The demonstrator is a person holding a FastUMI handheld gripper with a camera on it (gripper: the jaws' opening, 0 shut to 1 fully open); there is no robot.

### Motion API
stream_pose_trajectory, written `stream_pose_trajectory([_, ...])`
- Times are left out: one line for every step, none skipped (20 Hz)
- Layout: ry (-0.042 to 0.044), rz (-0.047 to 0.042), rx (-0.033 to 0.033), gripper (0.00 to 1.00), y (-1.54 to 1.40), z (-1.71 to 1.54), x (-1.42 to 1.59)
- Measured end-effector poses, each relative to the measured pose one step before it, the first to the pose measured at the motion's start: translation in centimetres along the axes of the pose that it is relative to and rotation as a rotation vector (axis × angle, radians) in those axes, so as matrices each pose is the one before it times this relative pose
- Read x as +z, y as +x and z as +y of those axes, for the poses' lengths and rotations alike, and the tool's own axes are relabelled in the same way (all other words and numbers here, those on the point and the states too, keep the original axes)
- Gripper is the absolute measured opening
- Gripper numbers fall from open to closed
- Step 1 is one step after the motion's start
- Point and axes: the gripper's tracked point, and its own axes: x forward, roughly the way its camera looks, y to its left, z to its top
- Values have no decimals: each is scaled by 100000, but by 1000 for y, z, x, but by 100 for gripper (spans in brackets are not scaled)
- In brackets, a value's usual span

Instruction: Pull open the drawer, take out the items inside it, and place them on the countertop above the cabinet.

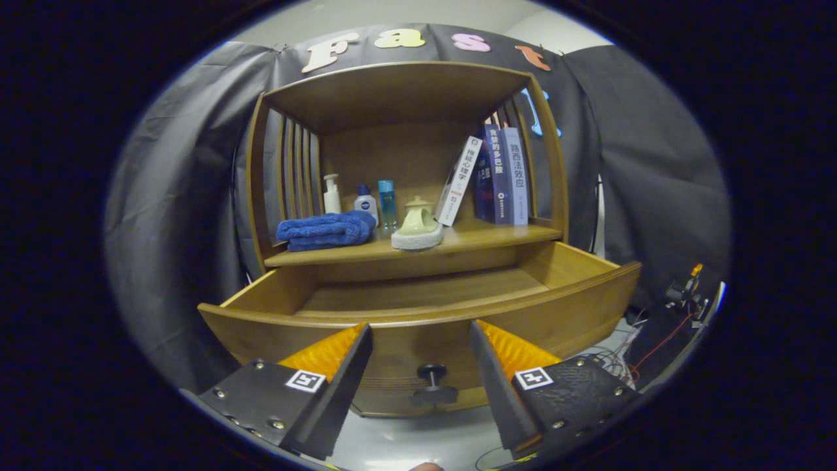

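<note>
The gripper (422,353) hung in front of a wooden cabinet (405,98), its fingers (346,373) spread well apart and clamped on nothing. Between them and just beyond sat the drawer's small dark knob (431,374), round and mushroom-shaped, sticking out toward the camera from the drawer front. The drawer (418,320) stood pulled open, a shallow box of smooth, honey-toned wood with its long axis running side to side; the floor of it that showed was bare board. Above it lay the countertop (497,237), a flat wooden shelf under a boxed top with slatted sides. On it, at the left, a blue towel (325,230) lay folded, soft and nubby. Behind the towel stood three small plastic bottles (366,201), upright. Just beside the towel rested a pale, glossy lidded dish (417,226) with a rounded body. To the right, books (500,175) stood on end, the nearest one leaning against the others. Dark cloth (189,196) hung in folds behind the cabinet.
</note>
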Motion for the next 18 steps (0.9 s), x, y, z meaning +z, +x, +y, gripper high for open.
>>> stream_pose_trajectory([1317,59,246,90,162,-52,-224])
stream_pose_trajectory([895,-1492,446,90,38,79,18])
stream_pose_trajectory([836,-1860,656,90,328,-158,390])
stream_pose_trajectory([1320,-3035,1159,90,493,137,547])
stream_pose_trajectory([554,-22,315,91,738,7,61])
stream_pose_trajectory([-230,1666,564,92,478,16,-275])
stream_pose_trajectory([-339,-485,-114,93,397,-76,101])
stream_pose_trajectory([-1680,1549,101,93,986,23,-496])
stream_pose_trajectory([-906,-312,49,93,-352,-41,483])
stream_pose_trajectory([-1165,868,151,93,839,17,-247])
stream_pose_trajectory([-695,-898,-109,93,824,4,300])
stream_pose_trajectory([-259,628,-97,93,701,6,113])
stream_pose_trajectory([36,-50,-100,93,790,24,-40])
stream_pose_trajectory([-281,1033,-88,93,805,97,-39])
stream_pose_trajectory([-362,373,-86,93,754,-22,145])
stream_pose_trajectory([-246,636,-44,92,800,-30,90])
stream_pose_trajectory([541,-1,211,92,830,-40,152])
stream_pose_trajectory([73,427,145,92,741,11,33])
